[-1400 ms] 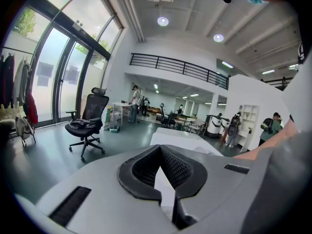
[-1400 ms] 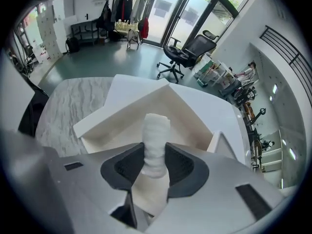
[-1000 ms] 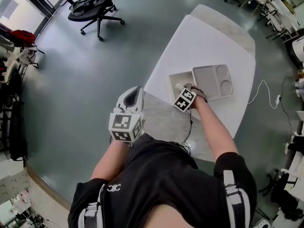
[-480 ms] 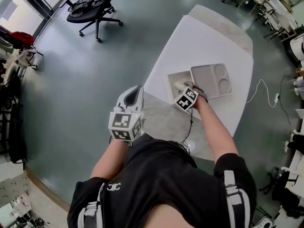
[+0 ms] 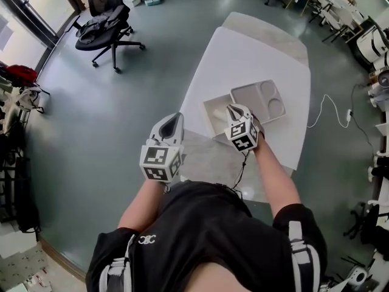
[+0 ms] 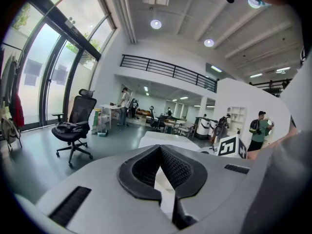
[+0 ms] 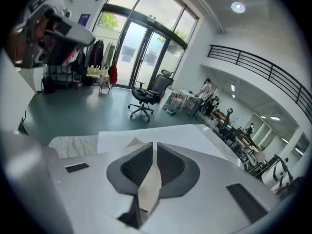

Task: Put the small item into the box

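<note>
An open white box (image 5: 214,111) sits on the white table (image 5: 255,53), with a compartment tray (image 5: 260,100) touching its right side. I cannot make out the small item in any view. My right gripper (image 5: 233,109) hovers at the box's near right corner. Its jaws are closing, a thin slit apart, with nothing between them (image 7: 154,144). My left gripper (image 5: 175,117) is held off the table's left edge, over the floor. It is shut and empty (image 6: 159,148).
A marbled grey slab (image 5: 209,160) lies at the table's near end. A black office chair (image 5: 100,28) stands on the floor far left. A white cable with a plug (image 5: 331,111) trails on the floor right of the table. Desks crowd the far right.
My right gripper has drawn back from over the box toward the person and risen, its jaws now nearly together. The left gripper has stayed put. The head view has shifted.
</note>
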A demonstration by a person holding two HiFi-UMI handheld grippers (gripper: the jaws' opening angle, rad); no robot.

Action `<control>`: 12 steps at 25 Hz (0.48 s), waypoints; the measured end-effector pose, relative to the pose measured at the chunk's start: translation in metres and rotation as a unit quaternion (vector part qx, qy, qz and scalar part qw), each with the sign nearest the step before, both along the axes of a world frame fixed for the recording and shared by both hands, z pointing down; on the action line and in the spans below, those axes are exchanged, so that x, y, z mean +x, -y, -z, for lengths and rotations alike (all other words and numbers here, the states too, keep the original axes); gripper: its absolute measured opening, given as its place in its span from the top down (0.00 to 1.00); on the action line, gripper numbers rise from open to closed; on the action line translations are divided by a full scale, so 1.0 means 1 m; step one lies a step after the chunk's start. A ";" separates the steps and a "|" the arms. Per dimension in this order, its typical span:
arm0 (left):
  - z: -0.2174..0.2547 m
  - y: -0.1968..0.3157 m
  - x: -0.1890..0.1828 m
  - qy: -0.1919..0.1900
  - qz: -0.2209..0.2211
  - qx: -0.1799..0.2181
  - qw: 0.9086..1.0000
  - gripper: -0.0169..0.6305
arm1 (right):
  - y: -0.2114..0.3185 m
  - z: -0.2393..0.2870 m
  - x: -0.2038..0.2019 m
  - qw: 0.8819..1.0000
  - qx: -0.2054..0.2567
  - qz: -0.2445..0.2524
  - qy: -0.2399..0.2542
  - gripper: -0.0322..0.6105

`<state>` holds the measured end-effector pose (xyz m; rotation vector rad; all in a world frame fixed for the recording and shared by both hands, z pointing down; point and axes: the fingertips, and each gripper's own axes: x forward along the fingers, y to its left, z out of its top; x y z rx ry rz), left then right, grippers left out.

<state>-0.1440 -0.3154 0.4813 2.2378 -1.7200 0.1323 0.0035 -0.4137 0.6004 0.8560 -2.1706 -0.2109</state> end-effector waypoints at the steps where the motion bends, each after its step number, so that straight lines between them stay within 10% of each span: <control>1: 0.003 0.002 0.002 -0.002 -0.002 0.003 1.000 0.96 | -0.001 0.014 0.002 1.000 0.012 -0.008 0.021 0.90; 6: 0.017 0.011 0.018 -0.006 -0.021 0.023 0.999 0.97 | -0.008 0.075 0.027 0.988 0.060 -0.067 0.126 0.93; 12: 0.028 0.021 0.048 -0.005 -0.056 0.032 0.998 0.97 | -0.023 0.150 0.069 0.947 0.144 -0.136 0.254 0.93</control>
